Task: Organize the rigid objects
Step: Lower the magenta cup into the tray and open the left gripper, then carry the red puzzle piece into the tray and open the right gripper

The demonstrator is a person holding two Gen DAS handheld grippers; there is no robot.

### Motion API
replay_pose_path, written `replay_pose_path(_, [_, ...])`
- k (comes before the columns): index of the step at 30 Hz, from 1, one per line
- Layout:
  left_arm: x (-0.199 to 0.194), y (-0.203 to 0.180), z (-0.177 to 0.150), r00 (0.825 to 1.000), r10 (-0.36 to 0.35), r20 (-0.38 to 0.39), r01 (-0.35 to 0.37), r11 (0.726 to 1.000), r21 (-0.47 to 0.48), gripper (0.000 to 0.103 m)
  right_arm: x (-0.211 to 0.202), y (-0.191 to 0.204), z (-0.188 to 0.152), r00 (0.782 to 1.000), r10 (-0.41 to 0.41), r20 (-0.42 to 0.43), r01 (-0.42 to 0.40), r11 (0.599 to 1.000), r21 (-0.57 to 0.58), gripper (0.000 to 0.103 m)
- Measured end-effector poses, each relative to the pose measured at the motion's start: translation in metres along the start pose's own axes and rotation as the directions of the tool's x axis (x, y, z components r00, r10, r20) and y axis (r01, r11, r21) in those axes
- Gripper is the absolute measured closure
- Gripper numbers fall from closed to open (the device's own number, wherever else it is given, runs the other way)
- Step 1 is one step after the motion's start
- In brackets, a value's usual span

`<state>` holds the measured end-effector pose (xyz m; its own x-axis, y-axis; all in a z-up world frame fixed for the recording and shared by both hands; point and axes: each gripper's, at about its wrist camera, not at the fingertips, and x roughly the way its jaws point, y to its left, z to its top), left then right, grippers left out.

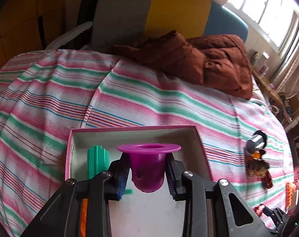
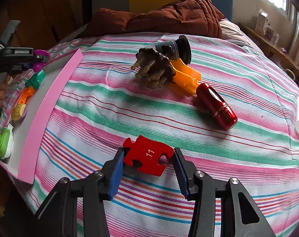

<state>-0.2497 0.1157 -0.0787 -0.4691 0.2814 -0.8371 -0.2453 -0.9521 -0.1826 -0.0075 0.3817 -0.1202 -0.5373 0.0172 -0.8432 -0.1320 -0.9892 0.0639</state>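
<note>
Pinched in the left gripper (image 1: pixel 147 169), the purple cup (image 1: pixel 148 164) hung directly above the pink box (image 1: pixel 133 131); the right gripper (image 2: pixel 148 161) clasped the red puzzle piece (image 2: pixel 148 155).

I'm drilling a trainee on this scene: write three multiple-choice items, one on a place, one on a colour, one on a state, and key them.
1. Where is the purple cup?
A. lying on the striped sheet
B. between the left gripper's fingers, over the pink box
C. on the brown blanket

2. What colour is the puzzle piece marked 11?
A. red
B. green
C. yellow

3. How does the right gripper stand?
A. wide open, nothing near it
B. shut on the red capsule
C. its pads at the puzzle piece's two sides

Key: 1 B, the pads clamp the cup's body above the box floor. 2 A, the piece is plainly red. 3 C, the blue pads meet its left and right edges.
</note>
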Motion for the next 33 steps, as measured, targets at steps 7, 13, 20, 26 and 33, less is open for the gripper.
replay_pose_path(7, [0.023, 0.011, 0.000, 0.998, 0.022, -0.057, -0.024, 0.999, -0.032, 0.063, 0.000, -0.001, 0.000, 1.000, 0.005, -0.002, -0.005, 1.000, 0.005, 0.054])
replay_pose_path(13, [0.002, 0.012, -0.005, 1.000, 0.017, -0.008, -0.017, 1.000, -0.009, 0.059, -0.001, 0.000, -0.001, 1.000, 0.000, -0.001, 0.000, 1.000, 0.002, 0.054])
replay_pose_path(20, [-0.047, 0.002, -0.020, 0.995, 0.032, 0.089, -0.035, 0.999, 0.033, 0.058, -0.001, 0.000, 0.000, 1.000, -0.008, 0.000, 0.008, 1.000, -0.005, 0.054])
replay_pose_path(26, [-0.089, -0.004, -0.054, 0.988, 0.053, 0.147, -0.064, 0.996, 0.068, 0.058, 0.000, 0.001, 0.000, 1.000, -0.018, 0.004, 0.018, 1.000, -0.010, 0.054])
replay_pose_path(33, [-0.120, -0.002, -0.096, 0.984, 0.080, 0.161, -0.089, 0.995, 0.052, 0.058, 0.001, 0.003, -0.001, 0.999, -0.032, 0.016, 0.033, 0.999, -0.009, 0.054])
